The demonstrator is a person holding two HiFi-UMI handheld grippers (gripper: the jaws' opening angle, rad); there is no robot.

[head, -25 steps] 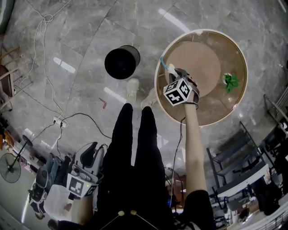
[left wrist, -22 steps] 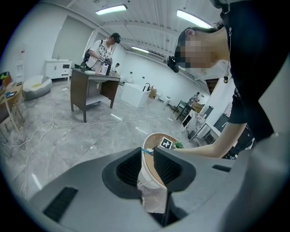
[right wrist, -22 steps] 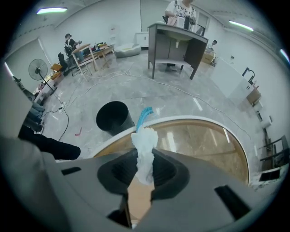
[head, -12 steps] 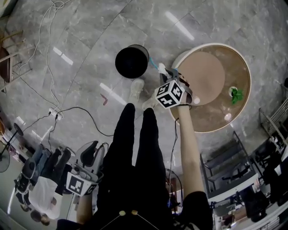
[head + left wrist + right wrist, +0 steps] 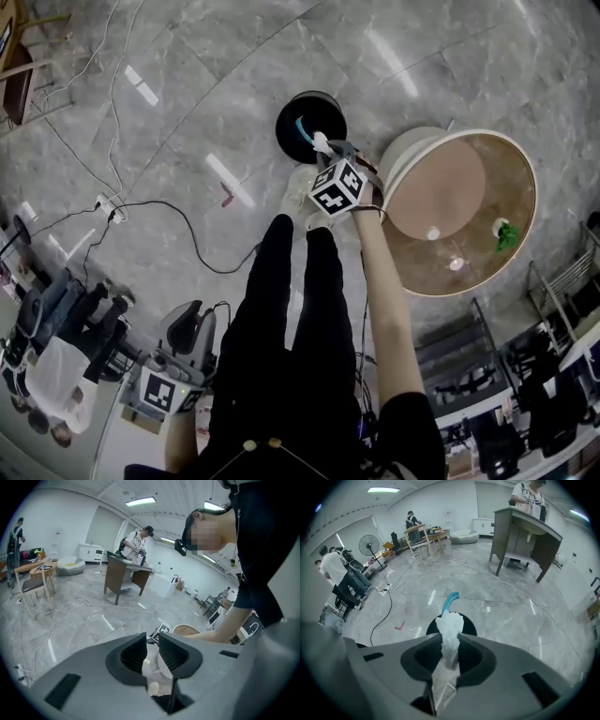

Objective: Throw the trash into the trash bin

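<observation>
Beside trash bin [image 5: 291, 134], round table [image 5: 441, 192]

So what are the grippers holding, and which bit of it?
The right gripper pinches a crumpled white paper wad with a blue strip by its middle; the blue end pokes out. The left gripper holds nothing.

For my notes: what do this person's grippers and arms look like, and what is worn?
Both have smooth grey shells: the left gripper and right gripper have dark inner pads. Each carries a white cube with black square markers. The right arm shows a black short sleeve.
</observation>
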